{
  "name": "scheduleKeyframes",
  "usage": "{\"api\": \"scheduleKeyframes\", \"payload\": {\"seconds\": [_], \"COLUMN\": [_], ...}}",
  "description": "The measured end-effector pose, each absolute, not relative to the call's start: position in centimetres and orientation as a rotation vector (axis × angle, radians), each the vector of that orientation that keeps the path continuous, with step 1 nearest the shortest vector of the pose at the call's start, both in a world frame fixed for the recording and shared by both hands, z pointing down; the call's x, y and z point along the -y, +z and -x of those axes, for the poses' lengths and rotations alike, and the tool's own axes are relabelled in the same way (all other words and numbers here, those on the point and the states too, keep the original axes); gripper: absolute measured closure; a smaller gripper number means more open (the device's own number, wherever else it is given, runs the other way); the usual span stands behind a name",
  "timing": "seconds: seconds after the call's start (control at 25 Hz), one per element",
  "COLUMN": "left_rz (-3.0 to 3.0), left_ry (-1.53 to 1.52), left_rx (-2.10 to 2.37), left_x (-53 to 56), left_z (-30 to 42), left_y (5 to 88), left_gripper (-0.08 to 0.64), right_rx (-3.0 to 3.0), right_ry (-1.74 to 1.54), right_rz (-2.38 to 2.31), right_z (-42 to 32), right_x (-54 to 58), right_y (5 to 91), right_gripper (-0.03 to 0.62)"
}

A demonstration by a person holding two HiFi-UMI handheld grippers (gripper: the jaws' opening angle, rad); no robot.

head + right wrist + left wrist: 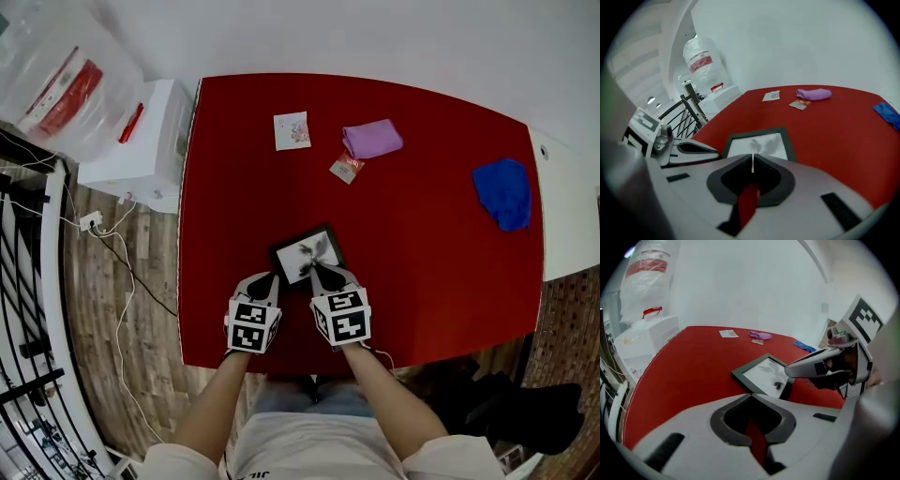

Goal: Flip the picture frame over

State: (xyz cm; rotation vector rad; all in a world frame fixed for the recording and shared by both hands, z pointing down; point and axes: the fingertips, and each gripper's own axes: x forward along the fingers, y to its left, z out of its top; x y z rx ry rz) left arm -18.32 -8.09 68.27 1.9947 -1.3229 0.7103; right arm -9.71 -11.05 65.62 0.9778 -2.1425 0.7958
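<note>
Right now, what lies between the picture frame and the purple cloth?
The head view shows a small red packet close to the purple cloth; the rest toward the picture frame is bare tabletop.

Table (422, 262) red. Frame (307, 253) black; insert white with a dark grey floral blot. Purple cloth (372, 139), blue cloth (502, 192). Card (292, 130) white with pinkish print. Packet (347, 168) red/silver. Cabinet (155, 141) white. Bag (56, 84) clear, red label. Floor (103, 309) brown wood planks.
</note>
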Motion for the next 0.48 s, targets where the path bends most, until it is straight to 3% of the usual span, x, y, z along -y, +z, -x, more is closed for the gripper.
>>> {"api": "scheduleKeyframes", "payload": {"seconds": [0.28, 0.48], "left_rz": [-1.942, -1.948], "left_ry": [0.698, 0.619], "left_rx": [1.368, 1.495], "left_x": [8.7, 8.1], "left_z": [18.5, 19.6], "left_y": [68.6, 64.4], "left_gripper": [0.557, 0.557], "right_rx": [2.147, 2.246], "right_ry": [0.687, 0.565], "right_rz": [-1.037, -1.049], "right_z": [6.9, 4.3], "right_x": [11.9, 11.5], "right_y": [66.1, 61.5], "right_gripper": [0.575, 0.575]}}
